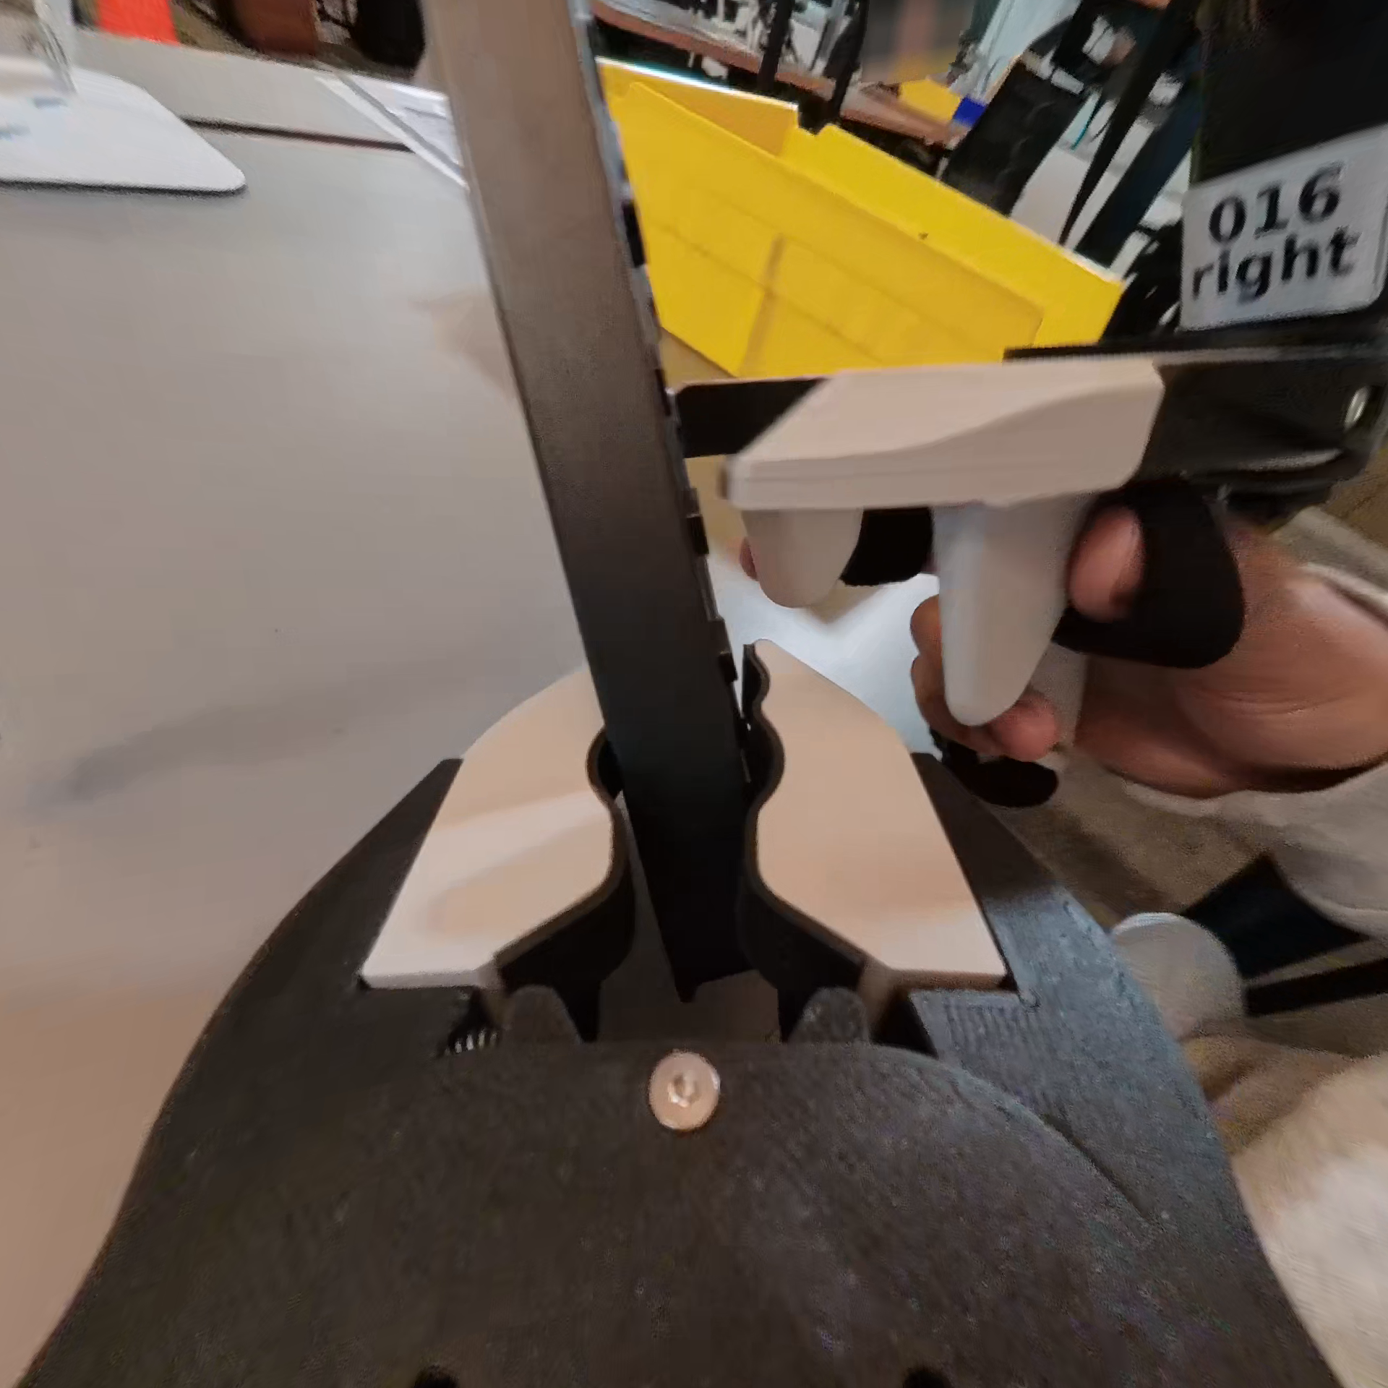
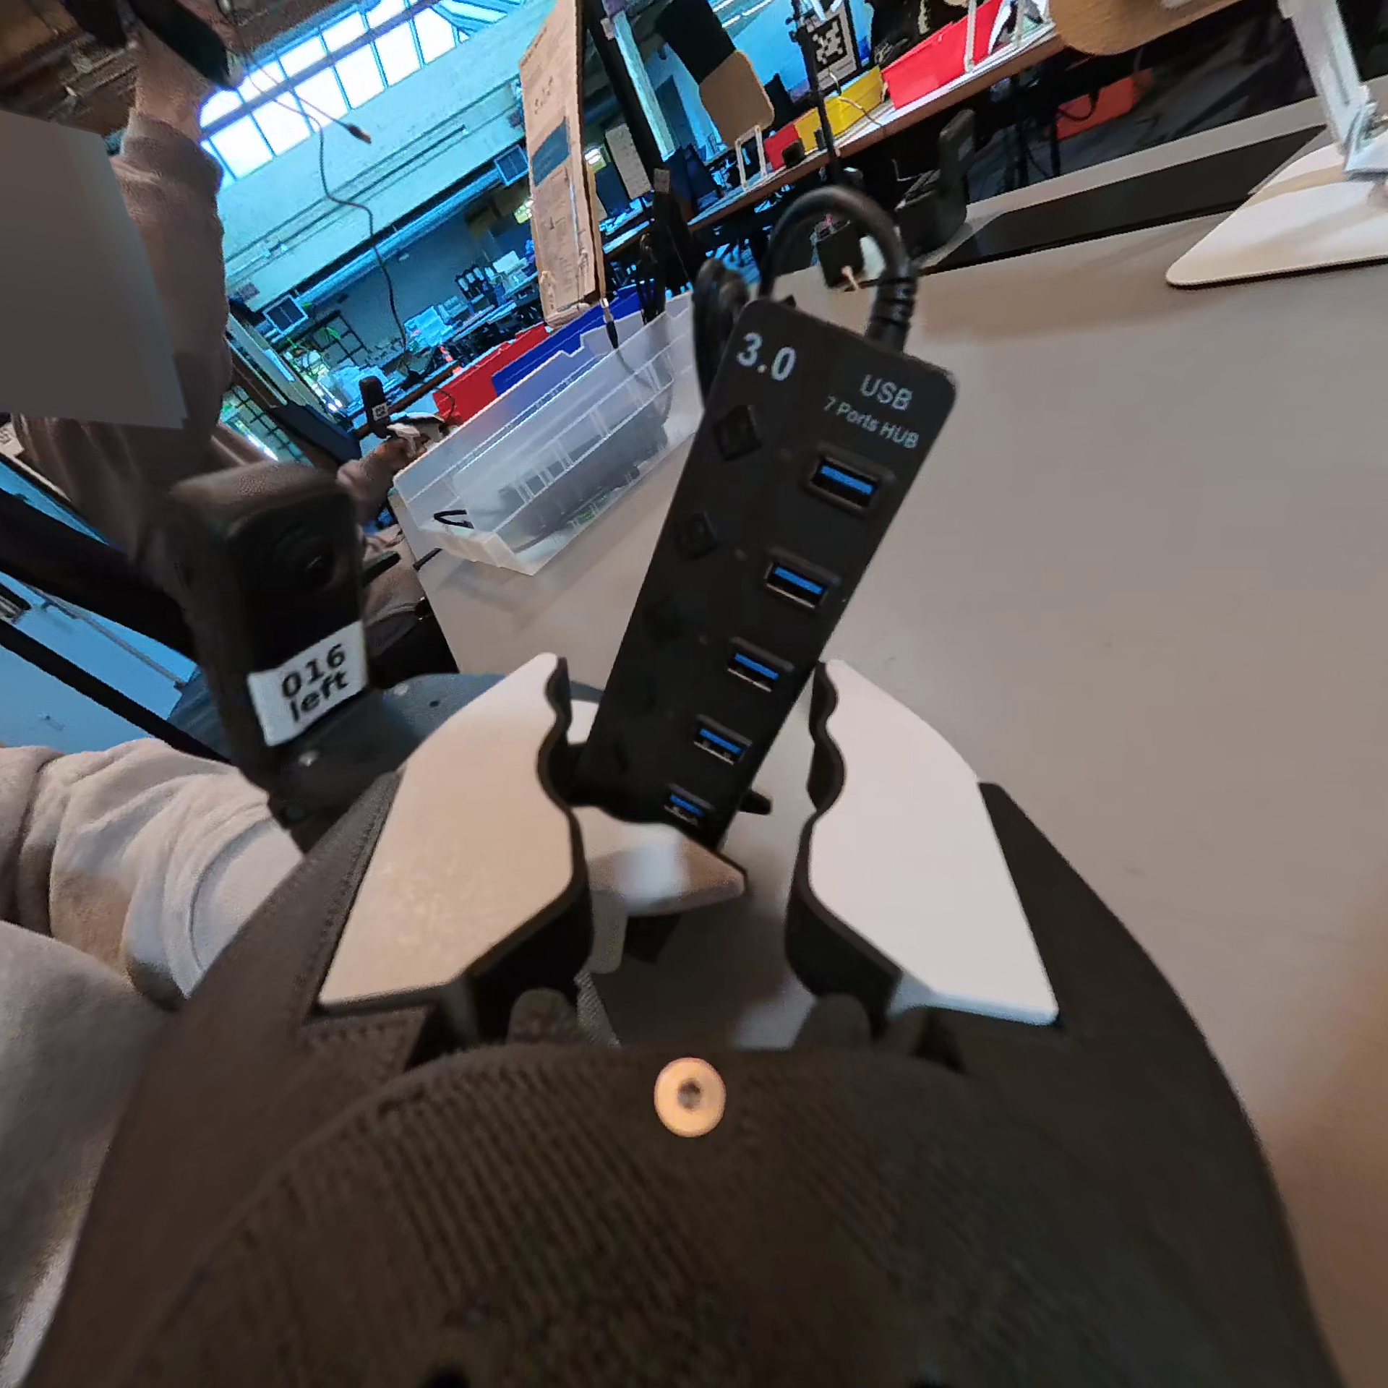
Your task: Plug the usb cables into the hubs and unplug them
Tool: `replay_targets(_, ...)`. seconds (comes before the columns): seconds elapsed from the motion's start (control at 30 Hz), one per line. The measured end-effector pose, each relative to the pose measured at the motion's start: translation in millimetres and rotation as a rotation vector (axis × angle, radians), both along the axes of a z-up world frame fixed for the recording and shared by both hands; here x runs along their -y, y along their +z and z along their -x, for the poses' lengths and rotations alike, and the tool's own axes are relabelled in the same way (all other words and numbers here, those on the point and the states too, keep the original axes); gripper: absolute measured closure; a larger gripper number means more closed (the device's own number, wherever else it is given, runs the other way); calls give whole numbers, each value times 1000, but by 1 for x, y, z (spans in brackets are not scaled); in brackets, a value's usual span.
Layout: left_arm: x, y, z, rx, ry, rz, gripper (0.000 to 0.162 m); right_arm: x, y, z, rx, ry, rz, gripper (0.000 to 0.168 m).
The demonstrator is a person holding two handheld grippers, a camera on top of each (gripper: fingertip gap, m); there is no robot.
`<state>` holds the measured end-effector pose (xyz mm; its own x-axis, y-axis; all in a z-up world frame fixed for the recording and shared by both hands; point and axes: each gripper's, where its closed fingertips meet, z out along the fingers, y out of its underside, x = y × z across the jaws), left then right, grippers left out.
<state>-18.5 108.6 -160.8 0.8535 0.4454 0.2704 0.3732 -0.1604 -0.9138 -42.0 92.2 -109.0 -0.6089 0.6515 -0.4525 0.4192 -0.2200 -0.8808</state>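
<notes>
Left hand-held gripper point(image 1: 680, 781) clamps black seven-port USB hub point(image 2: 781, 571) upright above grey desk point(image 2: 1126, 601); right hand-held gripper point(image 2: 687, 751) open, empty, facing blue ports. No cable plugged. Next: fetch USB cable, align with port.

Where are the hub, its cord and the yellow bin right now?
hub point(image 2: 781, 556), right wrist view, on its black face between the buttons and ports.
cord point(image 2: 890, 259), right wrist view, on the bend above the hub's top end.
yellow bin point(image 1: 826, 248), left wrist view, on its side wall.
</notes>
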Motion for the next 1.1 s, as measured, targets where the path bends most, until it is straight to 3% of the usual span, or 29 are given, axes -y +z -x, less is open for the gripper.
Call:
replay_targets(0.23,-8,-6,-12,-173,-19,123,119,-1,-3,2,18,-33,-8,115)
replay_targets(0.63,-12,3,-19,-328,-28,155,114,10,-5,-6,18,32,-49,109)
replay_targets(0.8,-17,7,-27,-230,-110,41,107,11,-4,-10,43,73,-39,110)
replay_targets(0.9,-16,12,-37,-174,-243,-6,99,9,-1,-12,45,106,-19,110)
replay_targets(1.03,-5,42,-51,-128,-429,-210,92,0,5,-14,32,152,5,111)
replay_targets(1.1,4,58,-39,-65,-414,-323,89,-2,4,-16,36,189,-7,111)
